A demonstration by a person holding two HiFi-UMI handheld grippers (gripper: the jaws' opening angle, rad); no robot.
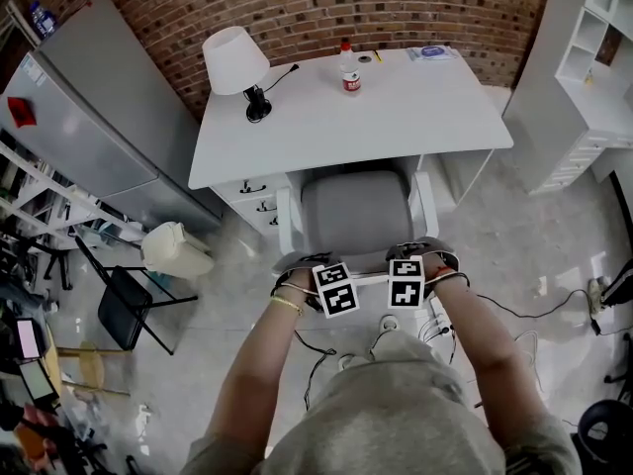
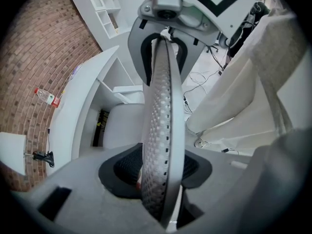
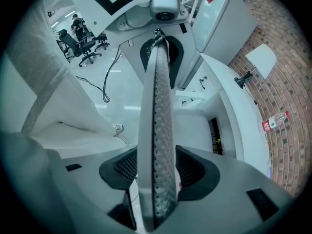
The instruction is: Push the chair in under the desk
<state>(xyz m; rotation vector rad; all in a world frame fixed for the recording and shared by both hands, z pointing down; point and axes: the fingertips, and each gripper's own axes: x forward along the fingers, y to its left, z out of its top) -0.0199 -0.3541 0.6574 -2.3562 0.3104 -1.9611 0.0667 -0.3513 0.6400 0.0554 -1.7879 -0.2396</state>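
Note:
The grey office chair (image 1: 356, 211) stands with its seat partly under the white desk (image 1: 396, 117). Both grippers point steeply down over the top edge of its backrest (image 1: 368, 278). My left gripper (image 1: 331, 287) straddles the mesh backrest (image 2: 163, 116); in the left gripper view the edge runs between the dark pads (image 2: 124, 167) with gaps on both sides, so the left gripper (image 2: 161, 172) is open. My right gripper (image 1: 406, 280) straddles the same edge (image 3: 158, 111). Its pads (image 3: 195, 167) stand clear of the mesh, so the right gripper (image 3: 156, 172) is open too.
A lamp (image 1: 237, 62) and a bottle (image 1: 349, 72) stand on the desk, with drawers (image 1: 252, 201) under its left side. A grey fridge (image 1: 89, 117), a white bin (image 1: 176, 248) and a black folding chair (image 1: 129, 305) are left. White shelving (image 1: 593, 67) and floor cables (image 1: 534, 315) are right.

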